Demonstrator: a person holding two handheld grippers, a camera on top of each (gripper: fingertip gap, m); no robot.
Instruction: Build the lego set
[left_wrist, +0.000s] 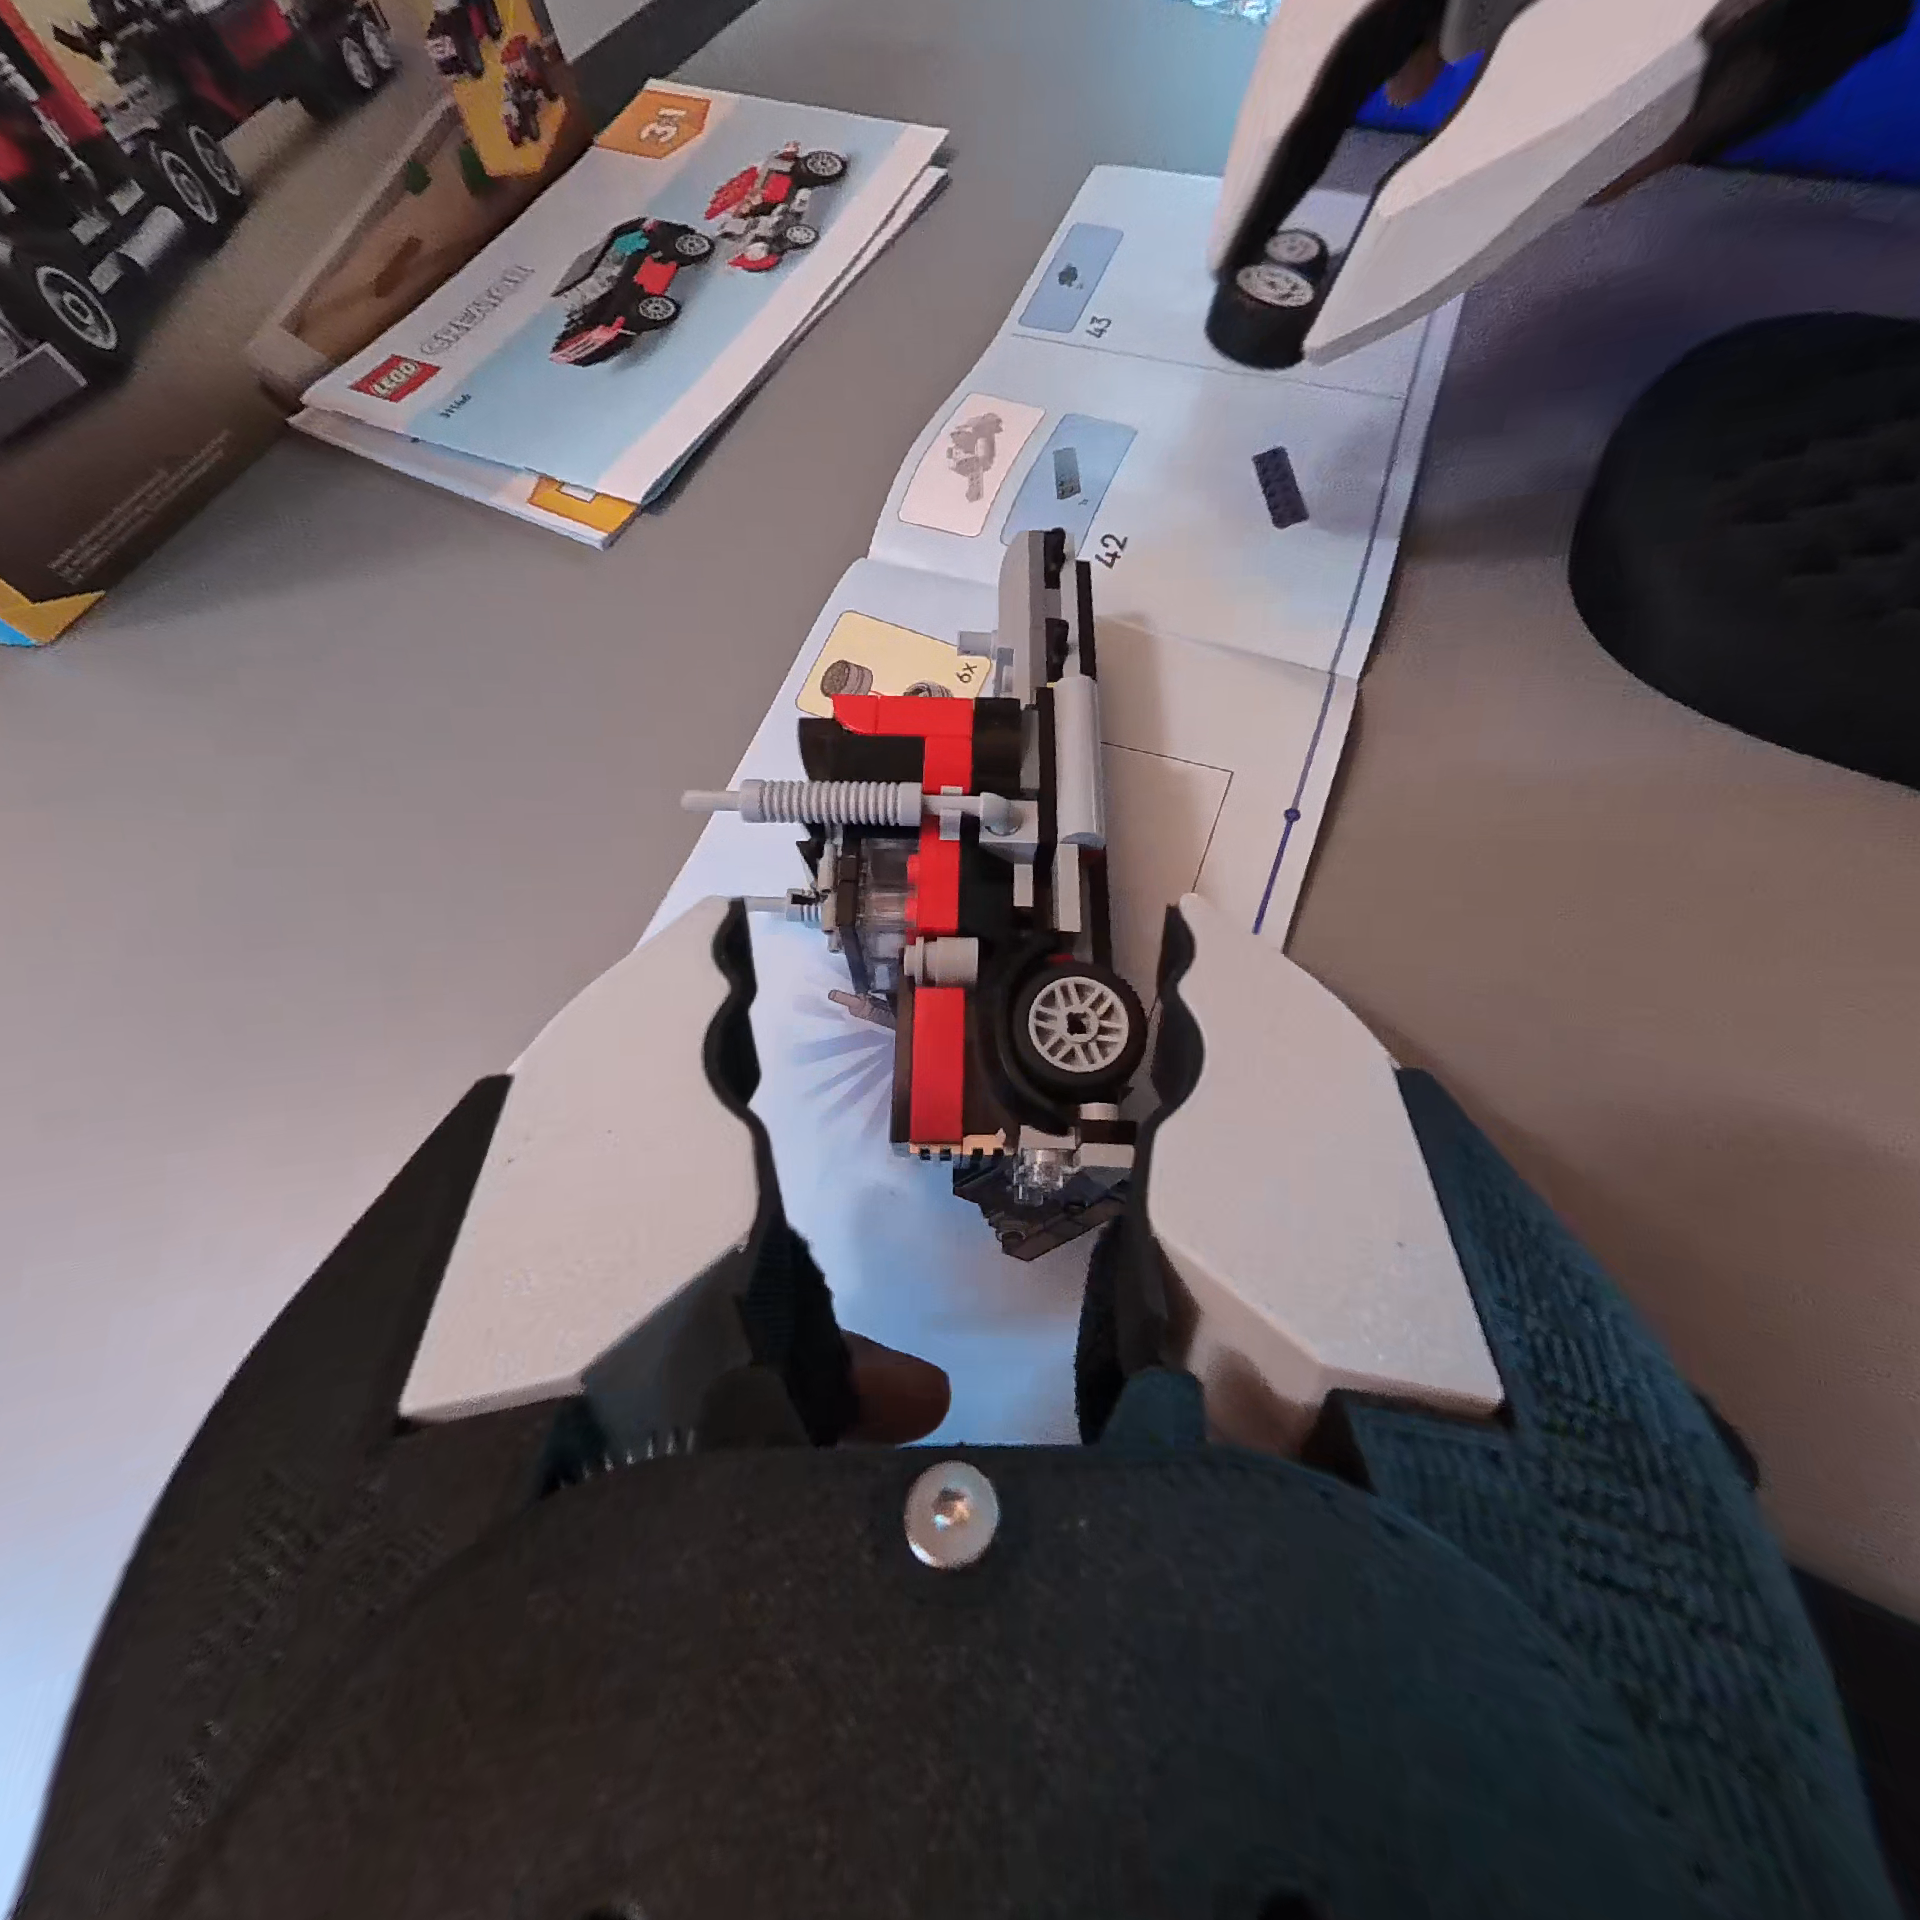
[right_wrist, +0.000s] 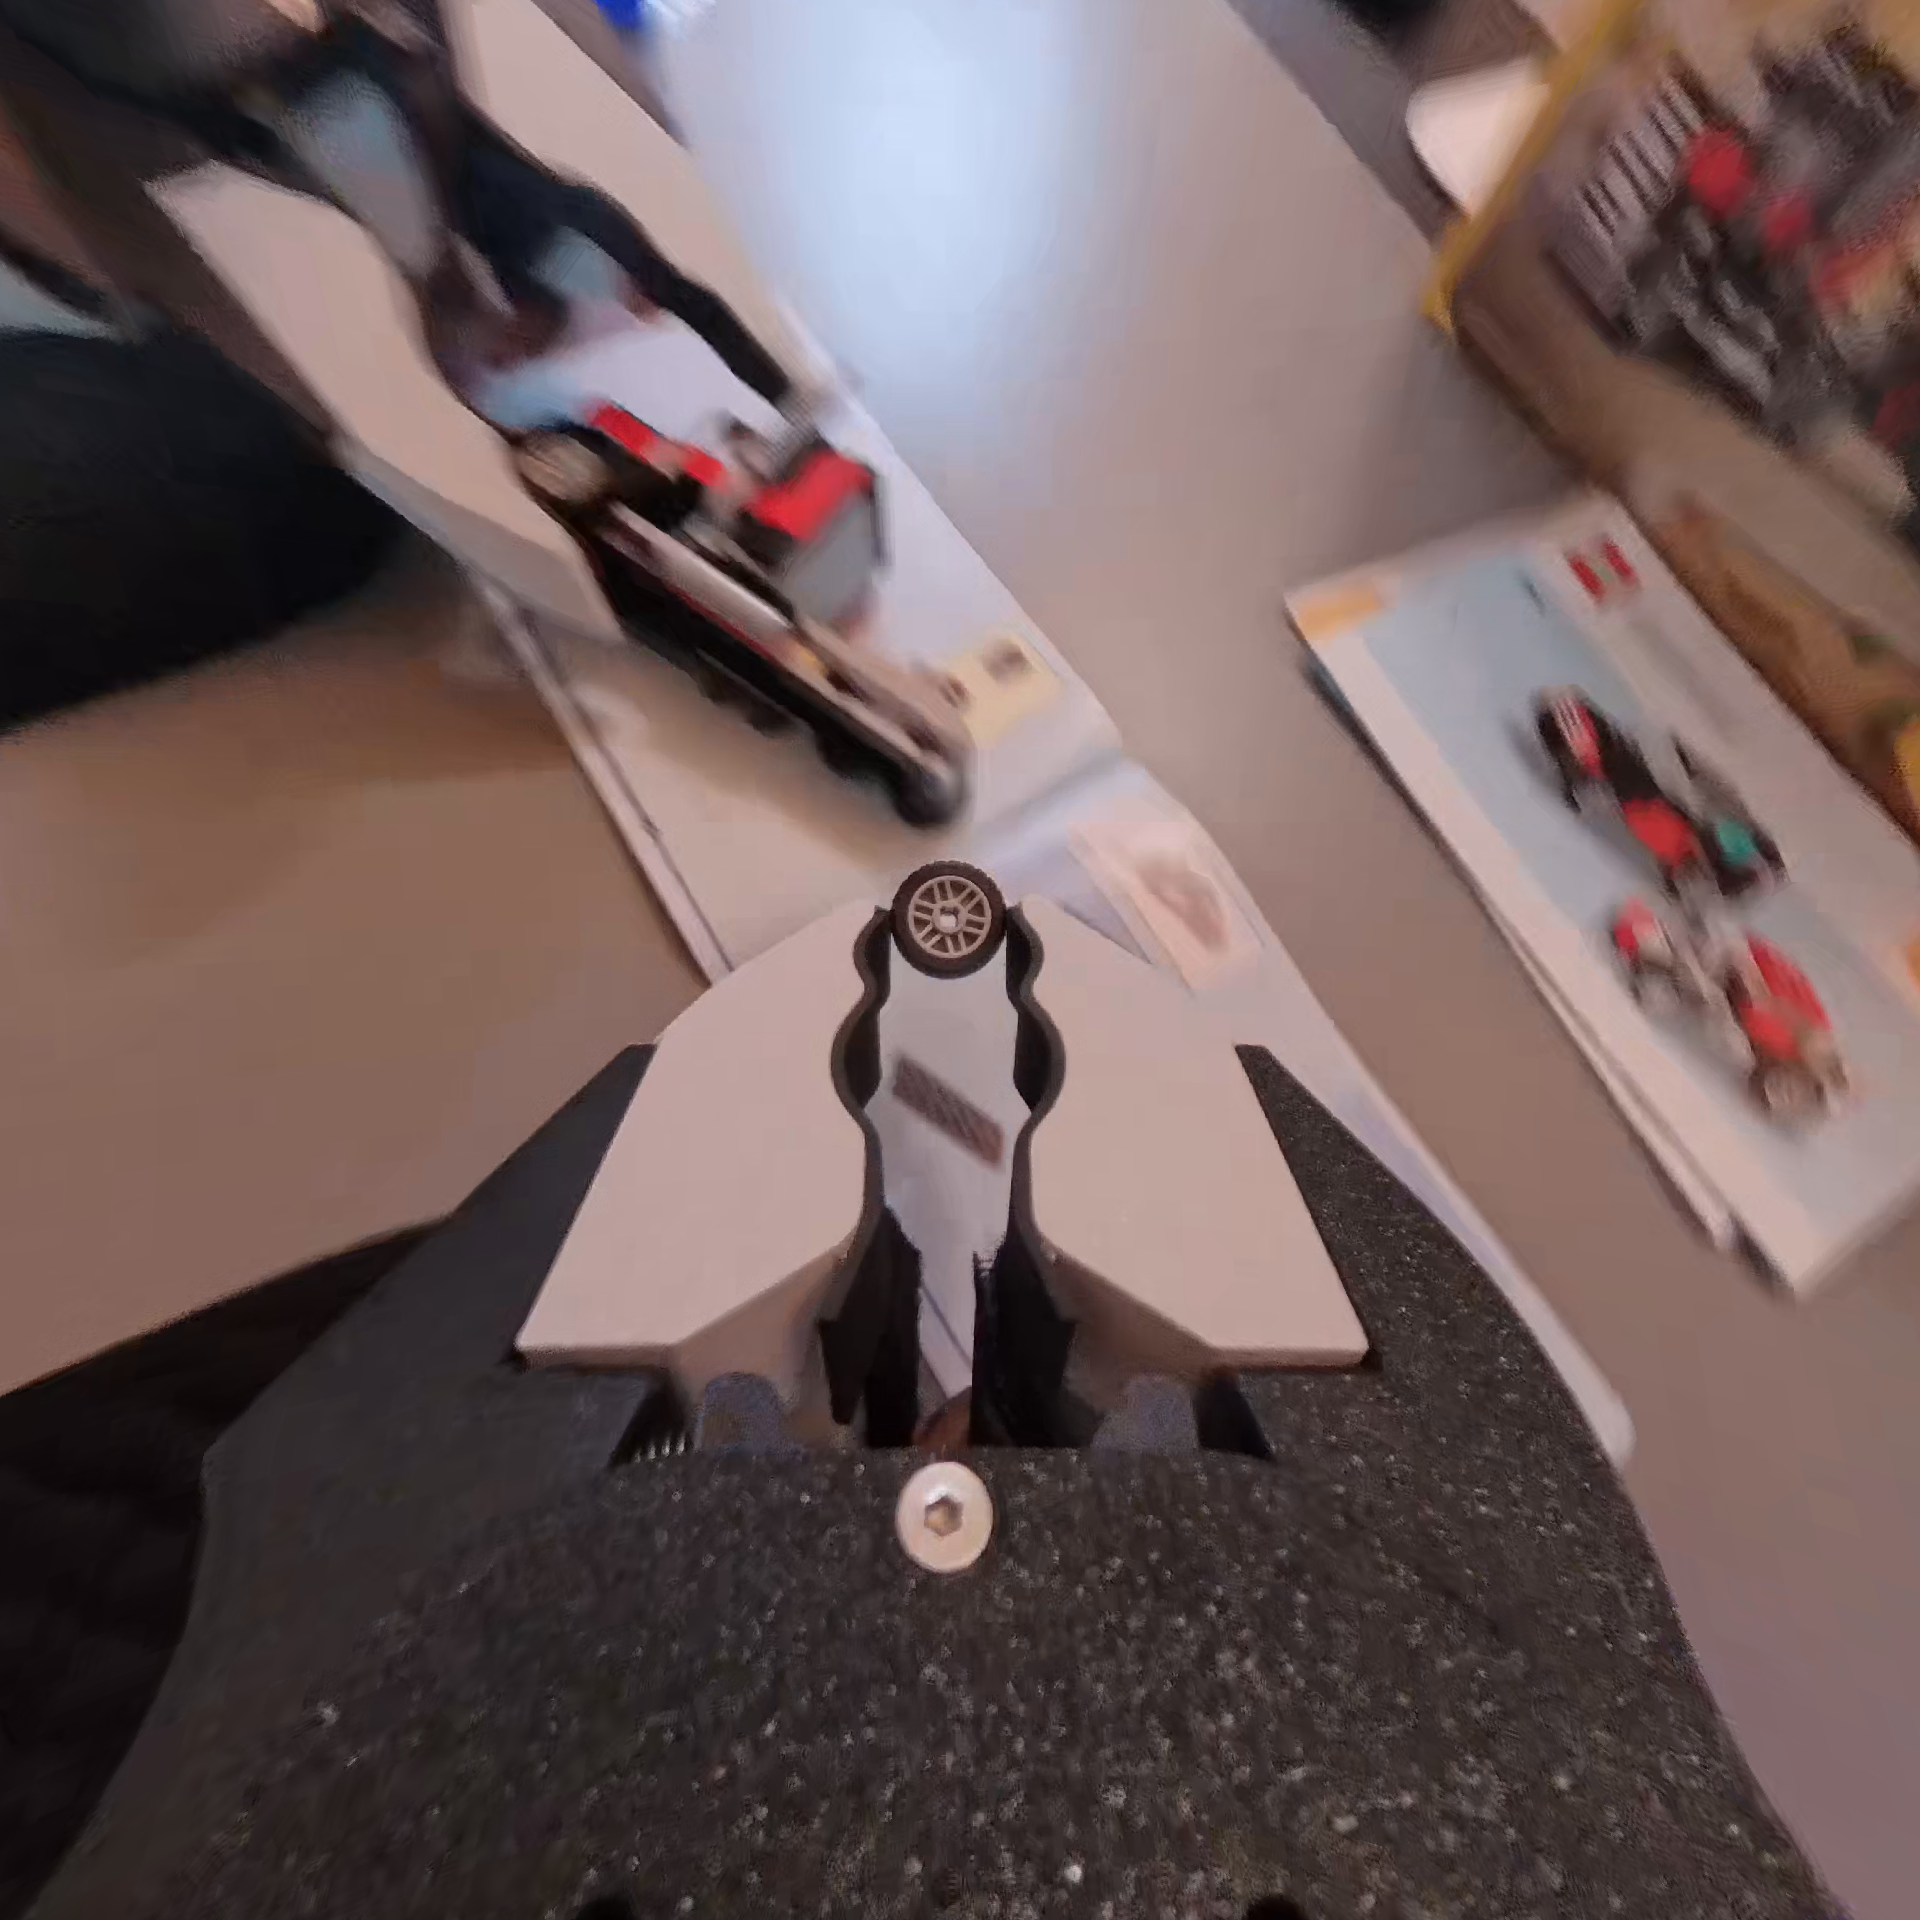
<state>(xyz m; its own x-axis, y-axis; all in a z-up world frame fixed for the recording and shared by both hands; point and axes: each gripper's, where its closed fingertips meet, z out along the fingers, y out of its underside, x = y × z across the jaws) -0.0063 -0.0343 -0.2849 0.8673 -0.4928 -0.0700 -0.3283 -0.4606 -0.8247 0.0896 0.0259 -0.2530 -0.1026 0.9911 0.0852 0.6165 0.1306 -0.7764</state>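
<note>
Left wrist view: the truck is seen lying on its side on the open booklet between the spread fingers of the left tool, seemingly ungripped, so it could slide when a wheel is pressed on. A wheel is pinched at the tips of the right tool and could pop out if pushed askew. Bare table lies open to the left, while the closed booklet and box crowd the far edge.

The right tongs pinch a small wheel at their tips, above an open booklet on the grey surface.
</note>
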